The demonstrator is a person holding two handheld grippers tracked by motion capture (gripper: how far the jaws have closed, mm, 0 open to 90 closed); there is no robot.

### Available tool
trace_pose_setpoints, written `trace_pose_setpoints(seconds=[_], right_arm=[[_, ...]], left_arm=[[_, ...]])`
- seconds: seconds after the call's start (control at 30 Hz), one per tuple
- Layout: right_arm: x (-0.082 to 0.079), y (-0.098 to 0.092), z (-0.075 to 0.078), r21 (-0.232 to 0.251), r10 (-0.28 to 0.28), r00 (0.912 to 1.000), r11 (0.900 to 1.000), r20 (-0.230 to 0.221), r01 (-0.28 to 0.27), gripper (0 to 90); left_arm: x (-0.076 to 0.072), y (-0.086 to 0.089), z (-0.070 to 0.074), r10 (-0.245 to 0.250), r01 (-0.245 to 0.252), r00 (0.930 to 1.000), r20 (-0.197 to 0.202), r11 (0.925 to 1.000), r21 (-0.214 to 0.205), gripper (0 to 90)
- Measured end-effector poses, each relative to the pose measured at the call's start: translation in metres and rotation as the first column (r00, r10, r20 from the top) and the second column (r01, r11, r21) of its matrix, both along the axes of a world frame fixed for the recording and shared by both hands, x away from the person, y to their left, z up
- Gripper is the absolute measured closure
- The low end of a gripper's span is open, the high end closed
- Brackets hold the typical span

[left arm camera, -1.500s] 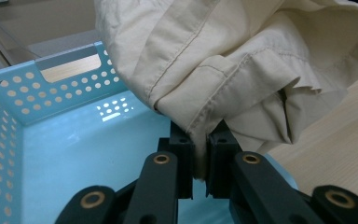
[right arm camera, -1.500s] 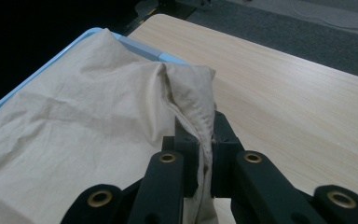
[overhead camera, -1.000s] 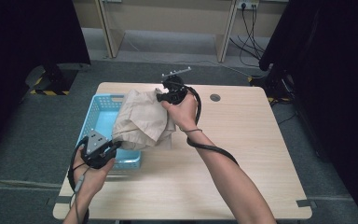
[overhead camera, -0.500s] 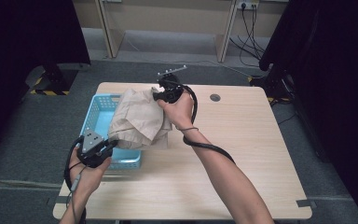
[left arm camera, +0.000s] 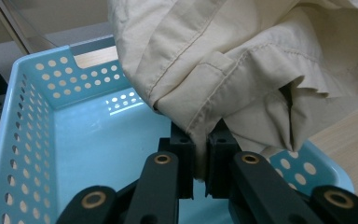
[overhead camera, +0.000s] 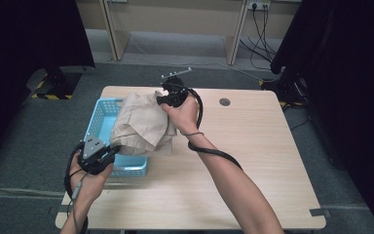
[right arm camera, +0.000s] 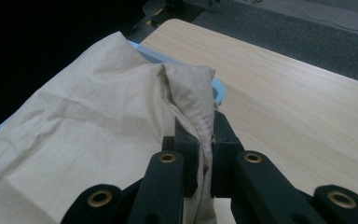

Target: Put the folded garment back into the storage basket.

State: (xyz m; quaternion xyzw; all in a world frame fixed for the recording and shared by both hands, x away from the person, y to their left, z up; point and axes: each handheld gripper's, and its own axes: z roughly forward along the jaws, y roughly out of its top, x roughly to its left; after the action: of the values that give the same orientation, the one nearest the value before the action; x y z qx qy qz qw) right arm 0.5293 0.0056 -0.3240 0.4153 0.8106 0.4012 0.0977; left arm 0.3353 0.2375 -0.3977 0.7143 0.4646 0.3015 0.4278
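We find little change from a second ago: the left claw (left arm camera: 199, 161) and right claw (right arm camera: 204, 161) stay clenched on the beige cloth (overhead camera: 143, 122), held over the blue basket (overhead camera: 100, 117) on the table (overhead camera: 253, 161). Lowering remains, we judge.

no readable text, labels or numbers anywhere.

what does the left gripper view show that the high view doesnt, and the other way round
Left gripper view: the left gripper with its pads pinching a stitched hem of the beige cloth, and the bare floor of the blue basket under it.

High view: the right gripper clamped on the cloth's far edge, both forearms, the whole wooden table and the grey floor around it.

Both: the cloth stretched over the basket.
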Motion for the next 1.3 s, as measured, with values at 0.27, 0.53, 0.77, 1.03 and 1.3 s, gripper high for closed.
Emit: trace_pose_setpoints(seconds=[0.27, 0.53, 0.77, 1.03, 1.3], right_arm=[[0.0, 0.006, 0.001, -0.002, 0.009, 1.0, 1.0, 0.001, -0.009, 85.1], [0.0, 0.011, 0.002, -0.006, 0.013, 0.9999, 0.9999, 0.002, -0.013, 85.1], [0.001, 0.017, 0.004, -0.007, 0.018, 0.9998, 0.9998, -0.001, -0.018, 85.1], [0.001, 0.022, 0.002, -0.006, 0.024, 0.9997, 0.9997, -0.006, -0.024, 85.1], [0.001, 0.03, 0.0, -0.005, 0.034, 0.9994, 0.9994, -0.011, -0.034, 85.1]], left_arm=[[-0.001, 0.004, 0.0, 0.01, -0.01, 0.9999, -0.002, 1.0, 0.0, 84.6], [-0.003, 0.005, -0.001, 0.017, -0.018, 0.9996, -0.024, 0.9994, -0.03, 84.6], [-0.002, 0.009, -0.002, 0.025, -0.025, 0.9995, -0.018, 0.9995, -0.019, 84.7], [-0.001, 0.016, -0.002, 0.04, -0.041, 0.9989, -0.023, 0.999, -0.02, 84.7], [-0.002, 0.023, -0.004, 0.058, -0.059, 0.9979, -0.03, 0.9981, -0.02, 84.7]])
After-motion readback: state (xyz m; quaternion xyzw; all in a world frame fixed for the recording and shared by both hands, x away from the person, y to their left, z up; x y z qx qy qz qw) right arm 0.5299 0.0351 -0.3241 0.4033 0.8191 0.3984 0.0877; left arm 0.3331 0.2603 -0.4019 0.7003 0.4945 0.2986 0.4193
